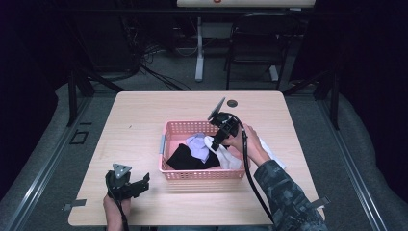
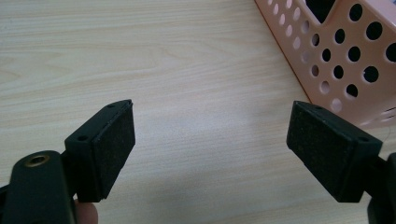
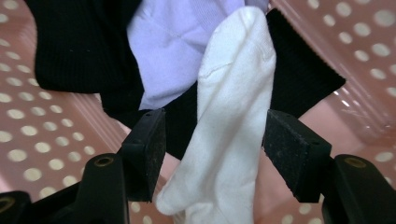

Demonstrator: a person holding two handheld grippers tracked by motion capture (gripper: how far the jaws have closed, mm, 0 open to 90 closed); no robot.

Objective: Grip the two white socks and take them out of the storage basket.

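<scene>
A pink perforated basket (image 1: 172,129) sits mid-table and holds a black garment (image 1: 185,158), a lilac sock (image 1: 197,144) and a white sock (image 1: 226,156). My right gripper (image 1: 215,143) hangs over the basket, open. In the right gripper view the white sock (image 3: 231,116) lies between its jaws (image 3: 212,149) without being pinched, over the lilac sock (image 3: 170,42) and black cloth (image 3: 74,42). My left gripper (image 1: 144,180) rests low at the table's front left, open, its jaws (image 2: 210,140) over bare wood beside the basket's wall (image 2: 345,60).
A white cloth (image 1: 269,149) lies on the table just right of the basket, under the right hand. A small round hole (image 1: 232,103) marks the table's far edge. A chair (image 1: 255,48) and a table leg (image 1: 199,48) stand beyond the table.
</scene>
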